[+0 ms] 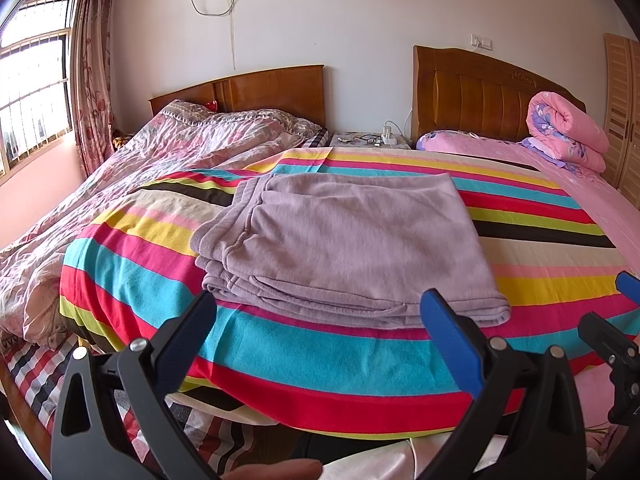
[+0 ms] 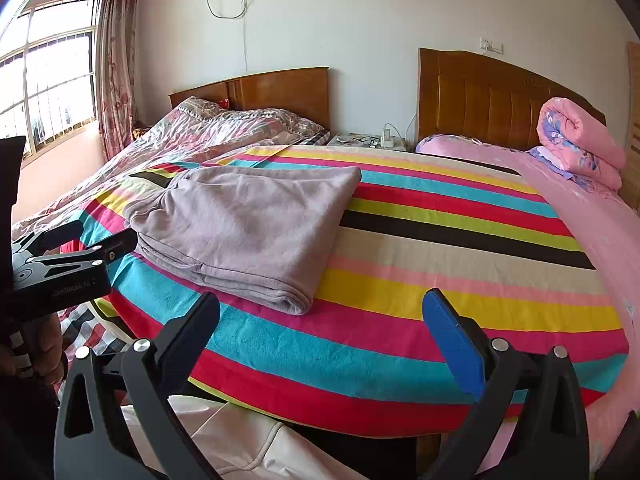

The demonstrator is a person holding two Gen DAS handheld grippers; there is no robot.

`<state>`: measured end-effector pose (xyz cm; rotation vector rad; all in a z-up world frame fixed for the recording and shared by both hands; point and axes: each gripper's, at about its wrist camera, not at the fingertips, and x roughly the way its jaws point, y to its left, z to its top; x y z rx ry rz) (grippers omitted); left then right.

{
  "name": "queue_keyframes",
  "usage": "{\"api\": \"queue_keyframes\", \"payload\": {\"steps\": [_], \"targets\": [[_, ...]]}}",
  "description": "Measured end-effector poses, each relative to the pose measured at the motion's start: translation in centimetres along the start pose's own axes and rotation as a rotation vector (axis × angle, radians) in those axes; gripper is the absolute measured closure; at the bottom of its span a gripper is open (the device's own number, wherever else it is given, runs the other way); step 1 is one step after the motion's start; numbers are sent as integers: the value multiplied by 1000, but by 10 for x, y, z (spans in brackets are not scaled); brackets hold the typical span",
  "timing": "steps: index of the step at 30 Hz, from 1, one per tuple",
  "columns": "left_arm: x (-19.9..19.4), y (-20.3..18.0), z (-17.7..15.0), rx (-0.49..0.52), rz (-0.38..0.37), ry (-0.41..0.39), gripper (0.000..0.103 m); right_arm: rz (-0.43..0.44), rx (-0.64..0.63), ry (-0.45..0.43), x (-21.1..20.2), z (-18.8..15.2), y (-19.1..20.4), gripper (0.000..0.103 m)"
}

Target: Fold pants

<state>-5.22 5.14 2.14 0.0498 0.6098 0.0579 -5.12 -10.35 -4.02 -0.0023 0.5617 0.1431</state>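
Pants: lilac fleece pants (image 1: pixel 352 248) are seen folded into a flat, layered rectangle, laid on the striped blanket near the foot of the bed, with the stacked edges turned toward the cameras.
Blanket: a multicoloured striped fleece blanket (image 1: pixel 320 360) is spread over the bed, beneath the pants.
Left gripper (image 1: pixel 320 316): the jaws are spread wide and nothing is held; it is poised just short of the near edge of the pants.
Right gripper (image 2: pixel 322 316): the jaws are held wide apart and empty, over the blanket, to the right of the pants and apart from them.
Surroundings: a rolled pink floral quilt (image 1: pixel 568 132) is placed by the wooden headboard (image 1: pixel 480 96); a rumpled pink patterned duvet (image 1: pixel 160 152) lies at left.
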Motion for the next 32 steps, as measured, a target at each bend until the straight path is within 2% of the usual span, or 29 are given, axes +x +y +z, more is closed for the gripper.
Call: {"api": "queue_keyframes", "payload": {"steps": [23, 32], "targets": [[-2, 0, 1, -4, 15, -8, 1, 0, 4, 3, 0, 0, 0, 5], [2, -1, 2, 2, -2, 8, 1, 1, 7, 5, 0, -1, 0, 5]]}}
